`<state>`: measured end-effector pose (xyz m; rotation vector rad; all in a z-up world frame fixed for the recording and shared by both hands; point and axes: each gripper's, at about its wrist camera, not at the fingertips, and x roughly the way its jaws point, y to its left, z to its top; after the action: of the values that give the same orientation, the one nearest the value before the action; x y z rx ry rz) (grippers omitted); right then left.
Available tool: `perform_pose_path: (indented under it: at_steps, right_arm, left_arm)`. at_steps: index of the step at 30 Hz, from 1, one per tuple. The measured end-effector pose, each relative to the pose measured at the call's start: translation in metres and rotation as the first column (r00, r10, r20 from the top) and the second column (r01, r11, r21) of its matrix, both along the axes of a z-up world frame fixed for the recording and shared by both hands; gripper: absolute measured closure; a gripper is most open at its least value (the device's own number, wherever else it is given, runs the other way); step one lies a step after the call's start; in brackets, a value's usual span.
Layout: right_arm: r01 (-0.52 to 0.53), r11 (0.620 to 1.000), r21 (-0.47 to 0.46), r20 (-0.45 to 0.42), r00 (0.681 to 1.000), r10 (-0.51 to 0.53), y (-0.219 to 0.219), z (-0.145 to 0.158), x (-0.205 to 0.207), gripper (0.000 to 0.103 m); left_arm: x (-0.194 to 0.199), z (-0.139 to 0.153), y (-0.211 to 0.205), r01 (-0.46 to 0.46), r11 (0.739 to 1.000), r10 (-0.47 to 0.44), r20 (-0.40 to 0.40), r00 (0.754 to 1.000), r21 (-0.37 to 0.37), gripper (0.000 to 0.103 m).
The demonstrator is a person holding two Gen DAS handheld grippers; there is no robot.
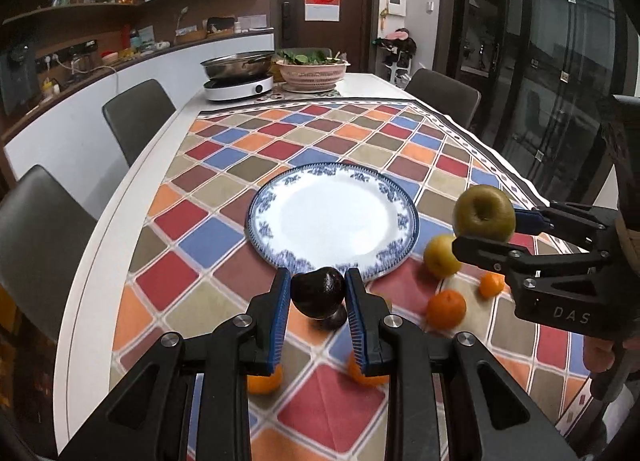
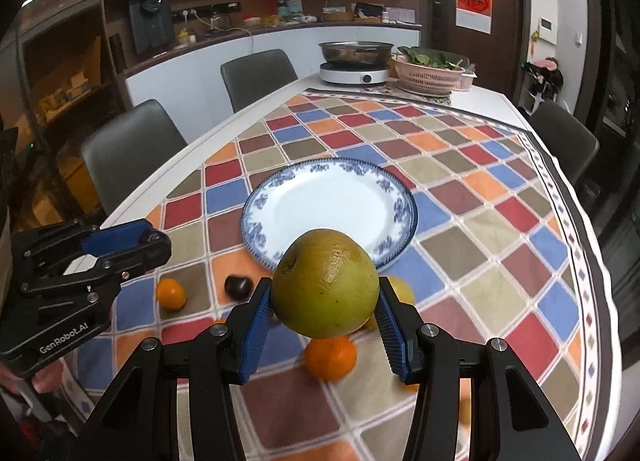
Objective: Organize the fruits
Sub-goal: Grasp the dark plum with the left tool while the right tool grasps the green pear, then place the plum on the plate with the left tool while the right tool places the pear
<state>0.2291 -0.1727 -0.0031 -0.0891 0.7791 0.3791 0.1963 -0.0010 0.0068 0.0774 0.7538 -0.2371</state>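
Note:
My left gripper (image 1: 318, 277) is shut on a dark, almost black fruit (image 1: 318, 293), held just above the cloth at the near rim of the blue-patterned white plate (image 1: 256, 221). A second dark fruit (image 2: 238, 287) lies on the cloth beneath. My right gripper (image 2: 325, 289) is shut on a large green-brown fruit (image 2: 326, 285), lifted off the table near the plate's (image 2: 250, 221) front right rim. The same fruit (image 1: 484, 213) and gripper (image 1: 486, 233) show at the right of the left wrist view. Nothing lies on the plate.
Several oranges (image 1: 446, 307) (image 1: 491, 284) (image 1: 264, 379) and a yellow fruit (image 1: 440, 257) lie on the checked cloth near me. At the far end stand an induction cooker with a steel pan (image 1: 238, 65) and a pink basket of greens (image 1: 312, 71). Grey chairs (image 1: 138, 113) line the table.

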Motion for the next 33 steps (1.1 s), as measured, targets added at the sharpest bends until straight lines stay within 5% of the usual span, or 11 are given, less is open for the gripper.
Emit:
perform_pose_path:
  at_steps: [15, 33]
  right_arm:
    - [-0.061, 0.997, -0.044, -0.052, 0.997, 0.059, 0.011, 0.002, 0.093, 0.052]
    - [-0.138, 0.979, -0.148, -0.187, 0.976, 0.109, 0.038, -0.051, 0.191, 0.052]
  left_arm:
    - [0.102, 0.000, -0.003, 0.074, 0.997, -0.074, -0.035, 0.997, -0.003, 0.075]
    - [0.223, -0.062, -0.003, 0.067, 0.996, -0.082, -0.267, 0.960, -0.065, 0.075]
